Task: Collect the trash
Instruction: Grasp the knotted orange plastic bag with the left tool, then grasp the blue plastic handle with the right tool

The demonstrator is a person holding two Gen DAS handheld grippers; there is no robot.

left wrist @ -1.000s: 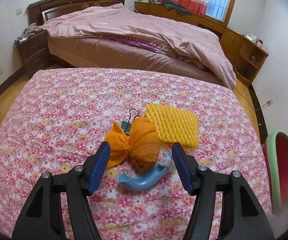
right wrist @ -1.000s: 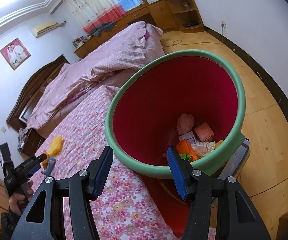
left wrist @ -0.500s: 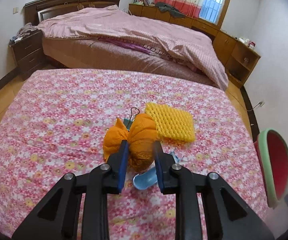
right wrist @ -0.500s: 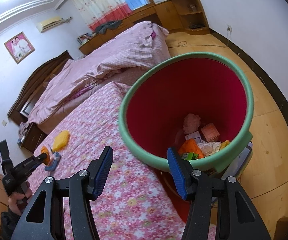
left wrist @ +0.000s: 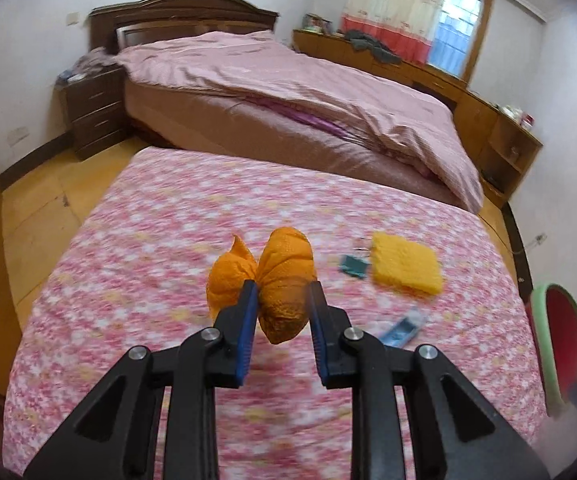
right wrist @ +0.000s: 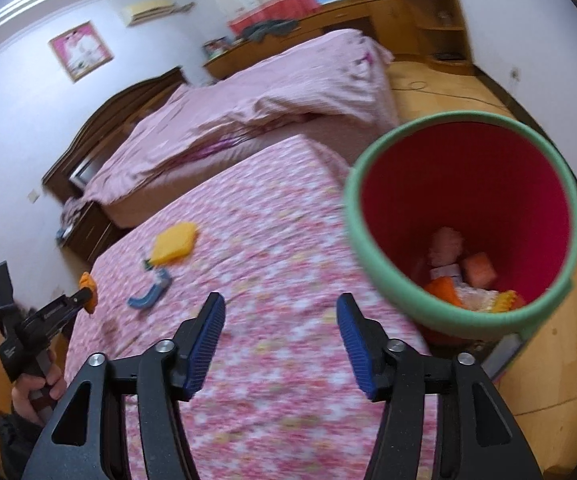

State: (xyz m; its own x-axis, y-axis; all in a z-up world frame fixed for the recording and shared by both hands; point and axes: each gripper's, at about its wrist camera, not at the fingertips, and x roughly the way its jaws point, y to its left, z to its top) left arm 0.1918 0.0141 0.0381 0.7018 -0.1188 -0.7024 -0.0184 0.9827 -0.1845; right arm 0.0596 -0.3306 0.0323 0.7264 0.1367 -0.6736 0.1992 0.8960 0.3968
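Over the flowered tablecloth of a bedroom table, our left gripper pinches the orange mesh bundle, lifted clear of the cloth. Our right gripper hangs spread and empty just beside the red bin. We judge the squashy bundle could slip out on the way to that bin, since only its waist is clamped.

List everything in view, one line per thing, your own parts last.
Orange wad: one, orange, clamped in the left tongs above the floral table.
Foam pad: one, yellow, on the table.
Binder clip: one, teal, just left of the pad.
Blue plastic piece: one, blue, on the table.
Bin: one, green rim, red inside, beside the table, trash in it.
Floral table: one, pink.
Bed: one, pink bedding.
Left tongs: shut on the wad.
Right tongs: open, empty.
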